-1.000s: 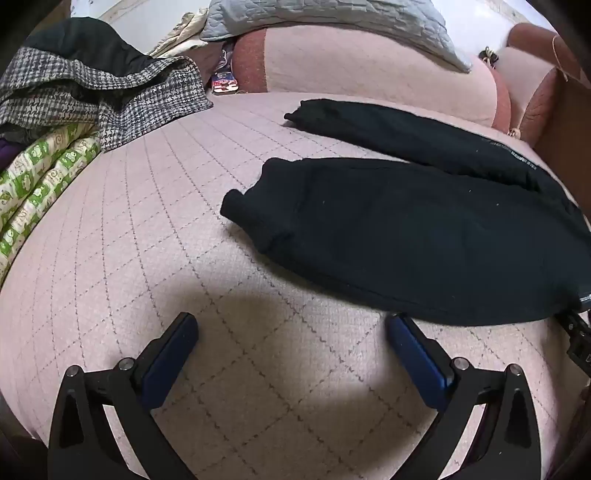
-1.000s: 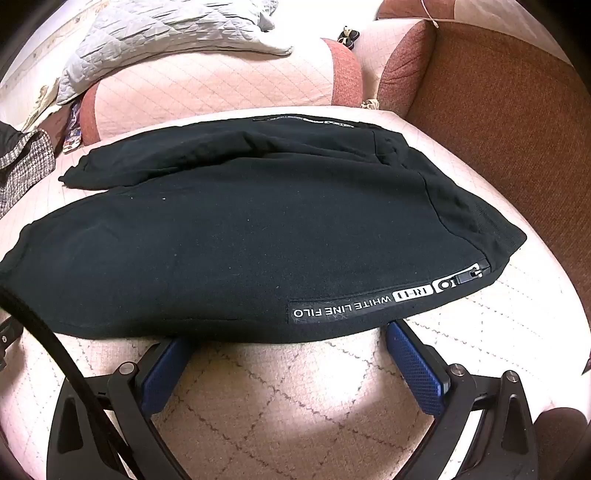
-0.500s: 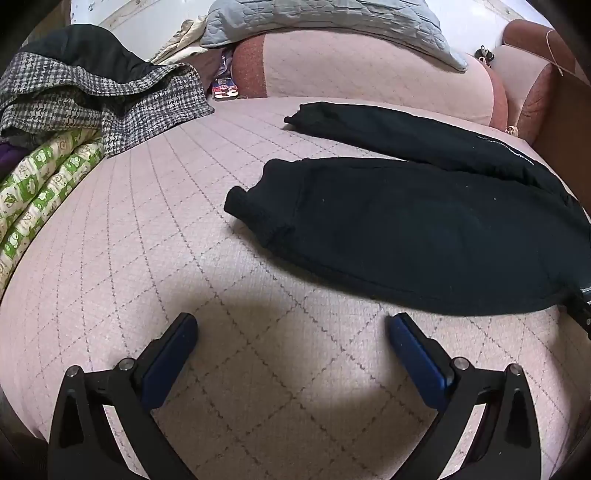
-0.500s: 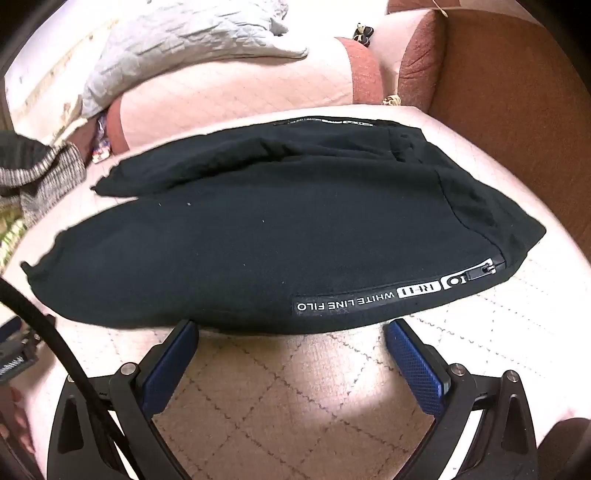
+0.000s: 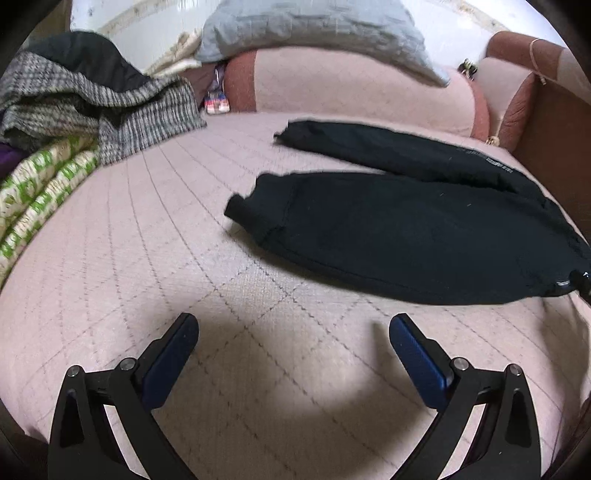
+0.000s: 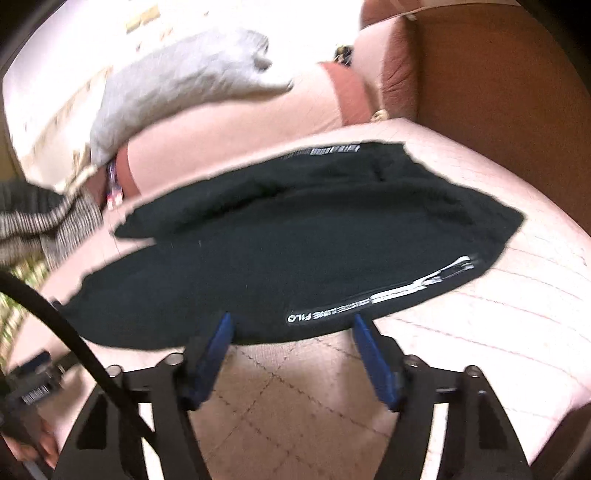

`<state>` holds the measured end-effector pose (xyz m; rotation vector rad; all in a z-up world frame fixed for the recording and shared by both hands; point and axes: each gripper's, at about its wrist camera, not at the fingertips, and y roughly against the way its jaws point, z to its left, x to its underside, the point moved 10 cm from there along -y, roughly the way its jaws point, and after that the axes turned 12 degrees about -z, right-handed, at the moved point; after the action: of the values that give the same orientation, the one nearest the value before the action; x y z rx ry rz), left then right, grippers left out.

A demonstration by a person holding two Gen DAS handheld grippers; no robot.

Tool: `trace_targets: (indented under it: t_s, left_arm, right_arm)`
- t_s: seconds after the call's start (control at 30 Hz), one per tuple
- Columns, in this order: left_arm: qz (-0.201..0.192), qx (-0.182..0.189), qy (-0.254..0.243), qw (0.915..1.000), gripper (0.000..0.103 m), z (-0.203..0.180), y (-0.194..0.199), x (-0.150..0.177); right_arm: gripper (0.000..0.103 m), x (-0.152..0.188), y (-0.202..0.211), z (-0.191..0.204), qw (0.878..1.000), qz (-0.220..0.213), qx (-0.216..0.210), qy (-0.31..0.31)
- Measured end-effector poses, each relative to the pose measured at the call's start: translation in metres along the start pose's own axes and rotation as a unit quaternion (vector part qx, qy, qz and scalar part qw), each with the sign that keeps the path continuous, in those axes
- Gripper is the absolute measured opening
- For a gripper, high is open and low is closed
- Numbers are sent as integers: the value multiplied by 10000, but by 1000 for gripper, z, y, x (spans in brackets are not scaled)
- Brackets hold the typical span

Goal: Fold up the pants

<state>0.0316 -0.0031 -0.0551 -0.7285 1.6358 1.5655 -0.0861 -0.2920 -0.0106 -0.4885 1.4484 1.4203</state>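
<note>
We see black pants (image 5: 424, 236) on the pink quilted bed (image 5: 147, 258), pillows at twelve o'clock; left gripper (image 5: 293, 332) and right gripper (image 6: 291, 325) both spread, grasping nothing.

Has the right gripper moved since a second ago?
Yes. The right gripper has narrowed its jaws and closed in on the near hem of the black pants; its tips now reach the hem by the white lettering.

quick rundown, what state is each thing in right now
black pants: spread flat on the pink quilted cushion, legs apart, unfolded
left gripper: jaws open, empty, short of the pants
right gripper: jaws open, at the pants' near edge
grey quilted blanket: draped over the backrest
</note>
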Motion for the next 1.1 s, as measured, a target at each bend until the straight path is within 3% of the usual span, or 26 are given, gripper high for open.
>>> trace_targets:
  t_s: [0.03, 0.2, 0.37, 0.5, 0.67, 0.83, 1.1]
  left_arm:
    - [-52, -1, -2, 10000, 103, -1, 4, -1]
    - [-468, 48, 9, 9989, 103, -11, 48, -22]
    - [-949, 174, 365, 9947, 103, -11, 99, -51]
    - [-1008, 258, 280, 9942, 103, -17, 117, -66]
    - [-925, 369, 308, 9946, 103, -27, 113, -75]
    - [-621, 601, 495, 9950, 103, -51, 97, -85]
    - [46, 563, 472, 9973, 103, -107, 59, -83]
  right_arm:
    - [63, -9, 10, 0, 9999, -163, -5, 3]
    - [63, -65, 63, 9, 9943, -1053, -163, -18]
    - [55, -114, 126, 28, 9810, -1812, -653, -253]
    - [55, -139, 174, 52, 9673, -2231, -1154, -343]
    - [55, -159, 215, 80, 9559, -2381, -1667, -430]
    - [57, -174, 223, 99, 9473, -2201, -2159, -868]
    - [58, -162, 211, 170, 9399, -1969, -2766, -358]
